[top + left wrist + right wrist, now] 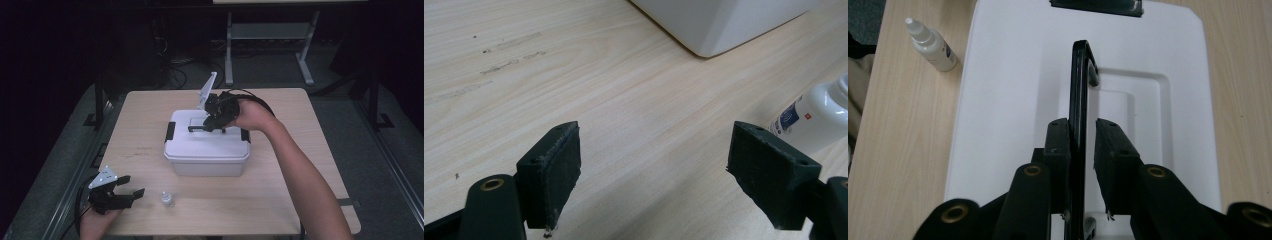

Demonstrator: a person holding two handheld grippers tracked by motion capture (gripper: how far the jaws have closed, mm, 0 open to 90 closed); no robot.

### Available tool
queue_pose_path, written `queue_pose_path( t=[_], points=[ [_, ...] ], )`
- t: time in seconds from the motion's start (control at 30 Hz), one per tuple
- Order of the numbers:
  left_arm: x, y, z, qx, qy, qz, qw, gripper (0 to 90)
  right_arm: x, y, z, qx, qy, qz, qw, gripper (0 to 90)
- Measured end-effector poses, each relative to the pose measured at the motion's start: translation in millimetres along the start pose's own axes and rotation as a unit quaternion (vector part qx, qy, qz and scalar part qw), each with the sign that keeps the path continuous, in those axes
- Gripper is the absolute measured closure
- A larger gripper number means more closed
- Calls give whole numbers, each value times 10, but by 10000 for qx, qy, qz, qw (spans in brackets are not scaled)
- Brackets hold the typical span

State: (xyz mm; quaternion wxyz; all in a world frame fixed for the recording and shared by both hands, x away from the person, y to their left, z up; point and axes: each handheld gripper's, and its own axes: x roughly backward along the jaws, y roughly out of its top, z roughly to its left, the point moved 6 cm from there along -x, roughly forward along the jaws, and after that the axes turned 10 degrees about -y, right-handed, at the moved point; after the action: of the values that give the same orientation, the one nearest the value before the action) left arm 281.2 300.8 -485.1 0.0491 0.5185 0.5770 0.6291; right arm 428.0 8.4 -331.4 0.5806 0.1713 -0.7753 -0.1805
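On box (pixel 207 145) lid at counter (pixel 280 200) centre, right claw (pixel 1083 145) nearly pinched on raised black handle (pixel 1079 100); right pad maybe not touching, handle could slip when lifting. Left claw (pixel 654 170) spread near bottle (pixel 814 122), box front-left
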Motion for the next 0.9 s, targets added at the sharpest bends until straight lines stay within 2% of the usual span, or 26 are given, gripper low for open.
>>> queue_pose_path(
  t=[0.43, 0.57, 0.9],
  points=[
    [-2, -6, 10, 12, -12, -9, 10000, 215, -205, -19, -96, -128, 143, 46, 9998, 823],
    [3, -2, 14, 13, -14, -28, 10000, 214, -211, -12, -109, -111, 184, -50, 9998, 831],
    [12, -3, 16, 14, -20, -37, 10000, 220, -187, -6, -89, -132, 171, -24, 9998, 836]
  ],
)
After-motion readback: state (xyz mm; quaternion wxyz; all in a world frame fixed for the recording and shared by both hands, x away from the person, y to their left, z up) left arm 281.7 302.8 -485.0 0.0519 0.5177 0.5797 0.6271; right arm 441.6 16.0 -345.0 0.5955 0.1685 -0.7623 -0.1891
